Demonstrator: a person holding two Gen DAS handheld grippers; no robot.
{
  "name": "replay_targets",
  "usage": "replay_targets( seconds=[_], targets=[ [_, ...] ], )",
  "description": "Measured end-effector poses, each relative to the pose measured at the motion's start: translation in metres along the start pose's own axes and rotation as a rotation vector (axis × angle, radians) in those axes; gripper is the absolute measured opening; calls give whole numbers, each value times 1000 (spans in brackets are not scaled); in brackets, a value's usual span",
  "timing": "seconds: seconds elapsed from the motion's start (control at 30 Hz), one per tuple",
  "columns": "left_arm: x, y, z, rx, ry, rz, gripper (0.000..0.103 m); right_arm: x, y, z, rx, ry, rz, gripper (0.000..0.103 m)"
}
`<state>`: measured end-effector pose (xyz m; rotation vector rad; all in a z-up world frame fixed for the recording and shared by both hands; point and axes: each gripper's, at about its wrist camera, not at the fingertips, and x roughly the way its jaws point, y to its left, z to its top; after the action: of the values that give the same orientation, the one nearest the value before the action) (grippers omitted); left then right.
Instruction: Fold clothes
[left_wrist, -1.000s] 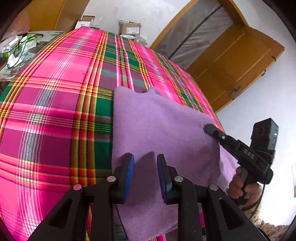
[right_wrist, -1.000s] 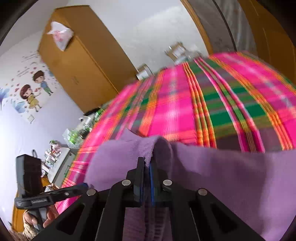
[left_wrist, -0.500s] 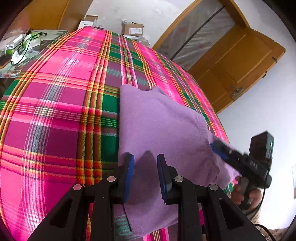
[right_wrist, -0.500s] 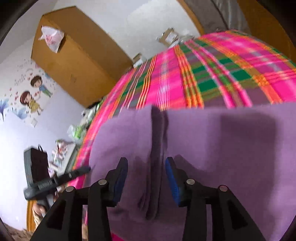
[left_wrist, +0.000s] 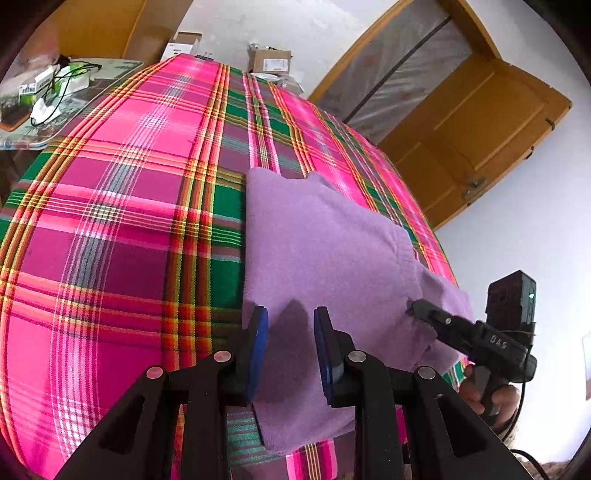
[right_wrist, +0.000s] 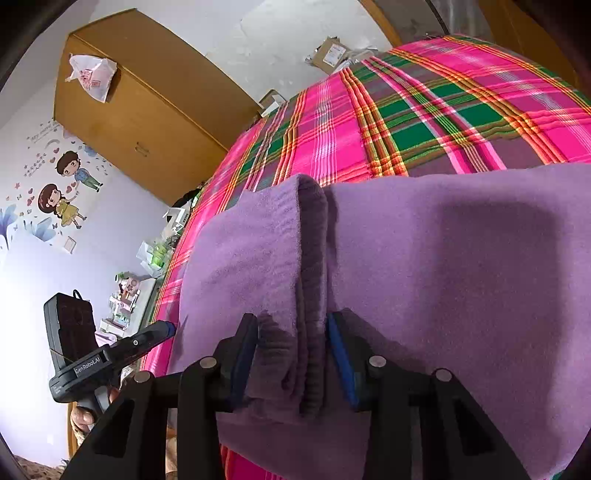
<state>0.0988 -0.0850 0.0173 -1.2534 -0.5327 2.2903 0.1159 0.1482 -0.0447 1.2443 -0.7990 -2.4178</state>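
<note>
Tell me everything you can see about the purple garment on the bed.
The purple garment is soft, fleecy lilac fabric, folded into a rough rectangle on the pink plaid bedcover. A ribbed, darker cuff or hem runs up its near edge in the right wrist view, lying between the right tool's blue pads, which are closing without pressing it. The left tool hovers open above the near end.

One purple garment, one plaid cloth, two grippers, one wardrobe
</note>
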Motion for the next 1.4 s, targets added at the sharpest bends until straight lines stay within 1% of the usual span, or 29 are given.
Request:
replay_targets(
  seconds=[0.17, 0.2, 0.23, 0.3, 0.33, 0.4, 0.53, 0.77, 0.9, 1.03, 1.1, 1.13, 1.27, 1.33, 1.4],
  targets=[
    [-1, -1, -3, -2, 5, 3, 25, 8, 7, 4, -11, 14, 9, 42],
    [-1, -1, -4, -2, 6, 5, 25, 8, 9, 5, -13, 18, 19, 38],
    [-1, -1, -4, -1, 6, 6, 25, 9, 9, 5, -11, 22, 28, 31],
    [-2, 0, -5, -6, 7, 11, 25, 7, 9, 3, -17, 18, 38, 27],
    [-2, 1, -5, -10, 7, 13, 25, 5, 10, 2, -20, 11, 47, 24],
    [-3, 1, -6, -13, 7, 16, 25, -1, 12, 2, -25, -12, 72, 21],
    [-5, -1, -6, -10, 5, 20, 25, -17, 21, 2, -52, -63, 105, 20],
    [-10, -14, -2, 13, -21, 3, 25, -53, 29, 6, -84, -163, 98, 20],
    [-5, -22, 1, 32, -15, -10, 25, -74, 23, 4, -93, -215, 57, 20],
    [1, -30, 1, 51, 0, -21, 25, -80, 11, 0, -70, -240, 7, 20],
    [6, -33, 2, 56, 8, -23, 25, -81, 2, -3, -59, -244, -34, 20],
    [9, -34, 2, 58, 13, -23, 25, -81, -2, -4, -51, -245, -53, 20],
    [18, -38, 1, 71, 36, -15, 25, -67, -19, -11, -25, -194, -82, 20],
    [22, -37, 0, 75, 49, -1, 25, -63, -23, -14, -28, -180, -126, 22],
    [25, -36, -1, 76, 58, -4, 25, -62, -26, -17, -36, -170, -149, 25]
  ],
)
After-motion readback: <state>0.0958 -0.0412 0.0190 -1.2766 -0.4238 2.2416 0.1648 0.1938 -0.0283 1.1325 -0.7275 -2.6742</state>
